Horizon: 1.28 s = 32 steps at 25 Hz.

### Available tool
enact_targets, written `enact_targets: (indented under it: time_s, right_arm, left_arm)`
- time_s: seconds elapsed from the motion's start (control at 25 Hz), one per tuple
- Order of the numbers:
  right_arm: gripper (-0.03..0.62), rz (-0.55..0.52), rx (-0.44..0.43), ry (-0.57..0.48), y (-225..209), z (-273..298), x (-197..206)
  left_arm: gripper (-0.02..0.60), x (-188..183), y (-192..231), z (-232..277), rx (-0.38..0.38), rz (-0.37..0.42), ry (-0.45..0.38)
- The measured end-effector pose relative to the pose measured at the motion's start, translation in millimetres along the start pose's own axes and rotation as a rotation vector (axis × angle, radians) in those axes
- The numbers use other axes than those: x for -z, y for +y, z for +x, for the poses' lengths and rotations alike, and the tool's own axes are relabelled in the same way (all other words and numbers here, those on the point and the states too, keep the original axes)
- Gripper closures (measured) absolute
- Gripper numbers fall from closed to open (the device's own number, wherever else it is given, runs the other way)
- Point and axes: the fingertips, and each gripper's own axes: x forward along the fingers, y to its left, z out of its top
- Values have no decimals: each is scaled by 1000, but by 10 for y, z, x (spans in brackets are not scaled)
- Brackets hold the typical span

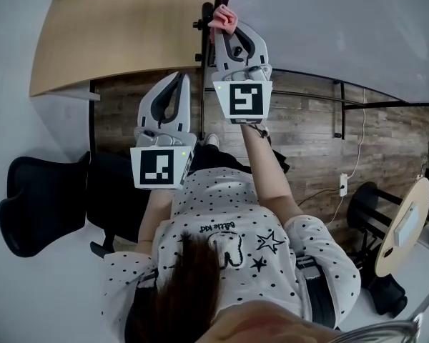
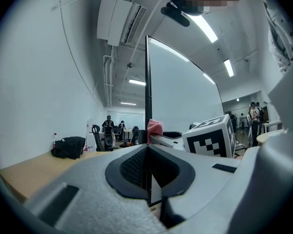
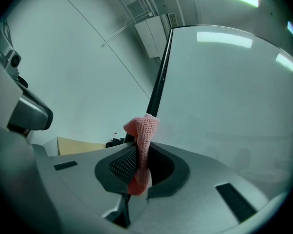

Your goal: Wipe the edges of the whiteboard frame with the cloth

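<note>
pink cloth (image 3: 142, 145) at whiteboard frame (image 3: 159, 77) edge

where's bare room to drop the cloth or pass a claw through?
Free: the wooden tabletop left of the whiteboard frame, bare up to the black bag at its far end. Crowded: right at the frame, where the right claw holds the pink cloth against the edge and the left claw sits close beside it.

Pink knitted cloth (image 3: 142, 145), folded into a narrow upright strip and pinched between the closed jaws of the right claw (image 3: 140, 161). Its upper end touches the thin black whiteboard frame (image 3: 159, 77), which rises along the board's left edge.
</note>
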Motion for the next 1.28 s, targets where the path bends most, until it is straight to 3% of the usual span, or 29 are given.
enact_targets:
  time_s: [0.72,1.28]
  right_arm:
    - [562,9,11,70,30,-48,405]
    - [562,4,4,81,78,-47,476]
  left_arm:
    - [566,41,1,46,-3,-20,18]
    - [566,34,6,19,-21,-22,19]
